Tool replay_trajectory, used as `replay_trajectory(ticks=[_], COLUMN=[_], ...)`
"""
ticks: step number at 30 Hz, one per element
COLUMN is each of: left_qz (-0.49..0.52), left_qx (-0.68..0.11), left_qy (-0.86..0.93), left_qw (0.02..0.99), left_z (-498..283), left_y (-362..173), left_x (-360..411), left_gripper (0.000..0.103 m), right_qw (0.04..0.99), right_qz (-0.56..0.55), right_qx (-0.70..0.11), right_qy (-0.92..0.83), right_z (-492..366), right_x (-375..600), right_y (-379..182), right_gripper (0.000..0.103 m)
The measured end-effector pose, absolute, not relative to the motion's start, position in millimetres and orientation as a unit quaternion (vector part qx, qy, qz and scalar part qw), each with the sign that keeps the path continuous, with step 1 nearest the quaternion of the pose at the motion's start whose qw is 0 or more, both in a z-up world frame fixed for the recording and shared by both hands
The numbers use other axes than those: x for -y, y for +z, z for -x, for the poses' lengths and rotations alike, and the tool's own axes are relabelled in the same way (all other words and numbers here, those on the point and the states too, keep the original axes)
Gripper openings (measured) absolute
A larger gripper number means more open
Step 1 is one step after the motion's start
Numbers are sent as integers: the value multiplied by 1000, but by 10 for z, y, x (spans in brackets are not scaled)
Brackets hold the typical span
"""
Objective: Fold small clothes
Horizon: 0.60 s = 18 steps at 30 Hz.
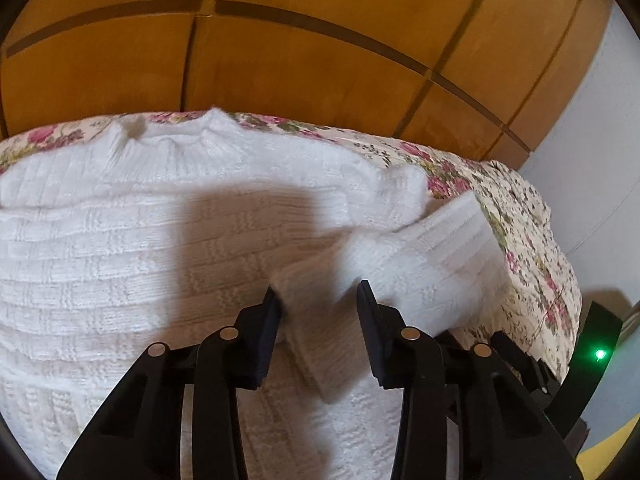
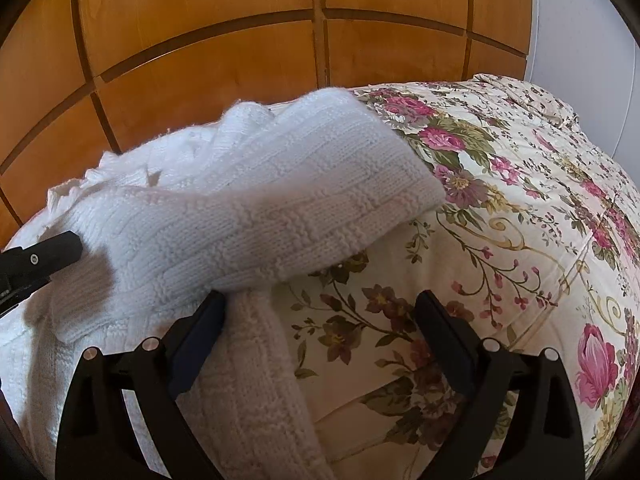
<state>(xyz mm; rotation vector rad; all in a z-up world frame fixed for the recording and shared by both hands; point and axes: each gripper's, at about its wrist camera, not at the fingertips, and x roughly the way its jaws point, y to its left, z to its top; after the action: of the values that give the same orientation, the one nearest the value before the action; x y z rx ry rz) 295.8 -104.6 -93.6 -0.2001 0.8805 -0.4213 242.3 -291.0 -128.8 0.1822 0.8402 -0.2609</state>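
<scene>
Lying on floral bedspread [image 2: 500, 200], white sweater [image 1: 160, 240]; left fingers [image 1: 272, 312] spread around sleeve [image 1: 420, 256], right fingers [image 2: 440, 320] spread.

A white knit sweater [image 1: 120, 240] lies spread on the floral-covered bed [image 2: 520, 208].

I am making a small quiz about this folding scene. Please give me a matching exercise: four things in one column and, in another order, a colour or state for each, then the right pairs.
Column A
1. knitted sweater
2. bedspread
3. wardrobe doors
4. sleeve

Column B
a. orange-brown wood with dark bands
b. white, spread flat on the bed
c. cream with pink flowers
d. folded across, partly off the body onto the bedspread

Pairs: 1-b, 2-c, 3-a, 4-d

Both the left gripper and the right gripper stand open.
</scene>
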Motion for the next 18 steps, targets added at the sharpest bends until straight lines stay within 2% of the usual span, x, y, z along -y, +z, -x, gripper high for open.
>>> replay_trajectory(ticks=[1, 2, 3, 4, 10, 18], left_qz=[93, 88, 85, 83, 114, 173], left_qx=[-424, -428, -437, -442, -433, -386], left_qy=[-209, -220, -233, -239, -260, -259], left_qw=[876, 872, 864, 860, 856, 868], left_z=[-2950, -2952, -2969, -2976, -2978, -3087], left_y=[-930, -935, -951, -960, -786, -264], left_x=[1076, 1114, 1155, 1200, 1136, 598], left_gripper=[33, 17, 10, 7, 6, 6], right_qw=[901, 901, 901, 900, 901, 901], right_qz=[-88, -87, -87, -86, -87, -86], right_qx=[-406, -406, -406, -406, -406, -405], right_qy=[-127, -128, -128, -128, -128, -129], right_z=[-2424, -2424, -2425, -2426, -2428, -2428], right_x=[2908, 2907, 2908, 2907, 2907, 2906], right_y=[-1289, -1289, -1290, -1292, -1295, -1295], right_gripper=[95, 95, 95, 95, 95, 95])
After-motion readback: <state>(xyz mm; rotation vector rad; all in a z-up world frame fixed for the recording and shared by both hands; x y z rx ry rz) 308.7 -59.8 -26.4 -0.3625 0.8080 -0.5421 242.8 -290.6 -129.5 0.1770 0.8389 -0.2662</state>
